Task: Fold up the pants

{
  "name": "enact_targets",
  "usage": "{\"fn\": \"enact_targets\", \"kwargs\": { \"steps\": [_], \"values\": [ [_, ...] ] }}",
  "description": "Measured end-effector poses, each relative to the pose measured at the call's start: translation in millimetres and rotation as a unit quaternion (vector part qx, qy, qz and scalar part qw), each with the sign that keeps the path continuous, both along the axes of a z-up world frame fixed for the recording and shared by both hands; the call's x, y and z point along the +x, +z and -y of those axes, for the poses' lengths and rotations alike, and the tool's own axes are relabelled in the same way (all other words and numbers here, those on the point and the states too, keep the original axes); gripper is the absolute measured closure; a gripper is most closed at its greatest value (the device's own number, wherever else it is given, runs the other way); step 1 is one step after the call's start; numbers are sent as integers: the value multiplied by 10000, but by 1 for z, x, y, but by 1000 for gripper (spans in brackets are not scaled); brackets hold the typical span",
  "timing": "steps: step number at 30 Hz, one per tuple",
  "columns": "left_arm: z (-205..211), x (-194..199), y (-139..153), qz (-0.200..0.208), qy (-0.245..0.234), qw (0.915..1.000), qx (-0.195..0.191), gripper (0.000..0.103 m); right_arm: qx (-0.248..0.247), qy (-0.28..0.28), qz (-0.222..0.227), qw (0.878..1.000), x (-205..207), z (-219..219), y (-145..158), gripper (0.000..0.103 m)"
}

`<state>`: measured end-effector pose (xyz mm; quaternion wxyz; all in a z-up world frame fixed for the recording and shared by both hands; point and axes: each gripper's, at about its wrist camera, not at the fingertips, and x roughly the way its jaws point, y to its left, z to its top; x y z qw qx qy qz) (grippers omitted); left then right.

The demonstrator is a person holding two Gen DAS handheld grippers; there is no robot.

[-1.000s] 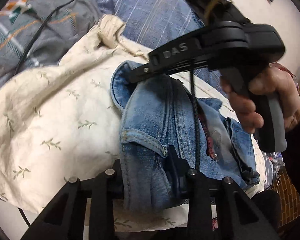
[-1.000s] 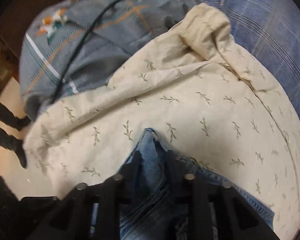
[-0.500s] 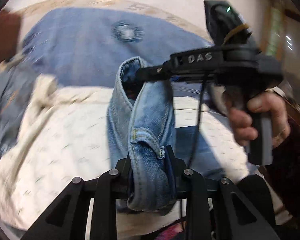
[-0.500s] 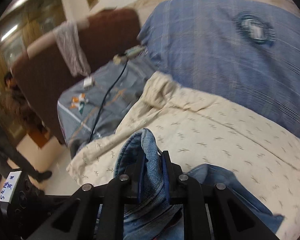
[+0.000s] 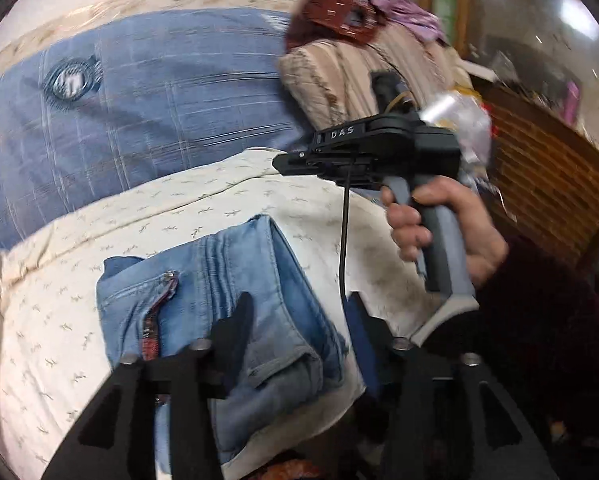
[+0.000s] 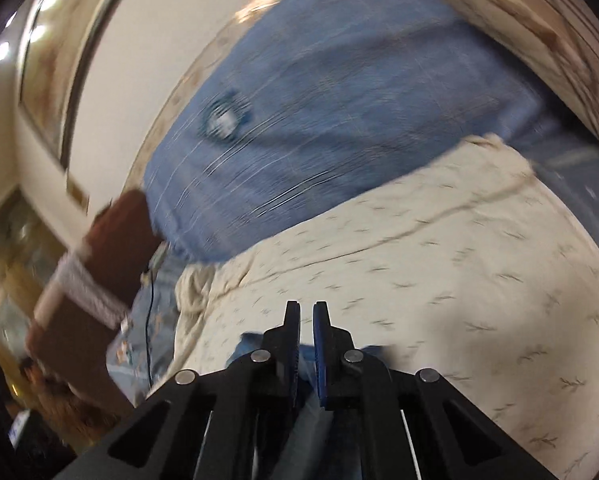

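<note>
Pants (image 5: 235, 296) folded on sheet (image 5: 59, 340), between opened left tool (image 5: 299, 320) fingers.

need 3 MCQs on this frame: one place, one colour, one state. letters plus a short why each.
1. Where do the jeans lie?
A. on the cream sheet
B. on the floor
C. on a chair

2. What colour is the blanket behind the sheet?
A. red
B. blue
C. green

3. How do the left tongs stand?
A. shut on the jeans
B. shut on the sheet
C. open, pads off the denim

Key: 1 A, the folded denim rests on the leaf-print sheet. 2 B, blue checked cloth shows in both views. 3 C, the jaws have just been opening; the jeans lie between them, and there is a clear gap on each side.

The right tongs are shut with nothing between the tips.
</note>
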<state>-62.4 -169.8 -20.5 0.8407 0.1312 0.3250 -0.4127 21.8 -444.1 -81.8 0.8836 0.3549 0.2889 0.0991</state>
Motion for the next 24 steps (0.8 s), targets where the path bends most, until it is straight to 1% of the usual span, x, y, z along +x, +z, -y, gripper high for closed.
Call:
{"fn": "enact_targets", "kwargs": {
  "steps": [2,3,4,5,7,9,11,13,14,16,17,18,19,20,21,22,23,24],
  "values": [
    [-14,-6,4,168,45,9998,-1,42,273,-23,81,9996,-7,11,-11,96],
    [-18,-5,6,198,120,9997,16,42,295,41,102,9995,-8,8,-12,96],
    [-27,0,6,220,278,9994,60,42,308,153,98,9994,-8,4,-10,92],
    [-37,8,5,238,491,9984,119,42,290,252,115,9992,-8,-2,-7,92],
    [-47,30,3,227,943,9950,222,42,73,472,286,9985,-10,-22,7,92],
    [-55,41,-5,123,1360,9903,251,42,-97,748,503,9959,-14,-46,20,92],
    [-66,53,-17,17,1620,9864,285,42,-191,1051,596,9925,-19,-71,28,92],
    [-64,62,-34,-82,1721,9840,448,42,-325,1190,535,9909,-19,-90,27,92],
    [-60,63,-40,-123,1684,9844,496,42,-383,1246,439,9905,-16,-99,24,92],
    [-48,61,-57,-260,1553,9853,661,42,-535,1277,111,9903,-8,-113,9,92],
    [-44,61,-62,-311,1521,9852,727,42,-704,1142,-152,9908,-3,-116,-1,92],
    [-39,63,-70,-387,1517,9843,819,42,-868,935,-511,9905,2,-115,-16,92],
    [-35,64,-78,-460,1526,9832,887,42,-895,811,-909,9885,10,-112,-33,95],
    [-33,65,-85,-497,1530,9827,914,42,-790,773,-1294,9854,16,-107,-53,95],
    [-28,66,-89,-469,1556,9821,957,41,-579,767,-1540,9834,22,-100,-72,99],
    [-24,68,-92,-420,1577,9812,1031,40,-330,759,-1569,9841,24,-95,-83,102],
    [-22,71,-93,-419,1582,9808,1057,38,-140,752,-1554,9849,26,-91,-89,103],
    [-22,74,-92,-497,1599,9806,1022,37,-83,756,-1591,9843,27,-90,-88,103]
  ]
}}
